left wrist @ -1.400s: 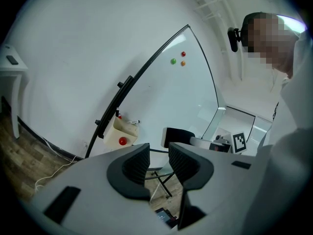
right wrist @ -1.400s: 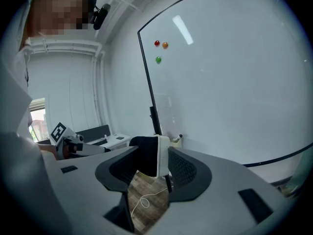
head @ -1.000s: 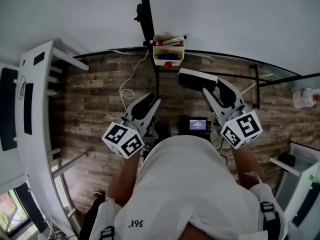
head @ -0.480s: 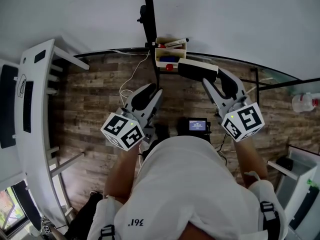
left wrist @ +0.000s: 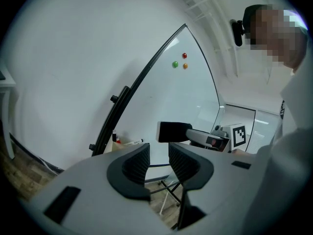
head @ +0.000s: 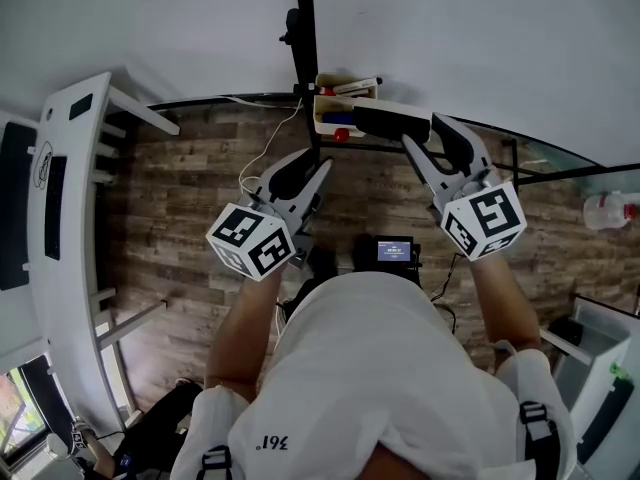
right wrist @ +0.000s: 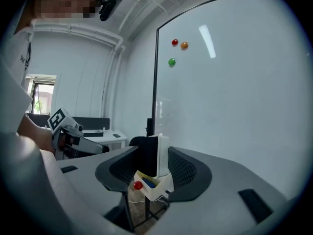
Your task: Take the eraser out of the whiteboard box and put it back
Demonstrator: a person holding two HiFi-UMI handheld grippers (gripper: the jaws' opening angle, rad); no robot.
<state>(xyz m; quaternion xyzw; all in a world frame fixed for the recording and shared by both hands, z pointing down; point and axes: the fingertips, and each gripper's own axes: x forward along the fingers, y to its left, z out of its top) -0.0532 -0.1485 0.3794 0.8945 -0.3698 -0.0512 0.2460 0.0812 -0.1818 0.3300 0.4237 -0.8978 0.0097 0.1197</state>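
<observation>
Whiteboard (right wrist: 220, 82) backdrop. Right gripper (right wrist: 156, 166) pinches black-felt, white-backed block eraser (head: 385, 123) across its flat faces, near cream plastic whiteboard box (head: 323, 120). Eraser is probably light and rigid, with squashy felt. Left gripper (left wrist: 159, 163) jaws are spread, empty.

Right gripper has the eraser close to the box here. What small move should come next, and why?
Probably ease the right gripper a little forward and then down. Its jaws are clamped on the black-and-white block eraser, which overlaps the right edge of the cream whiteboard box in the head view and appears just above its open top in the right gripper view, not yet inside.
</observation>
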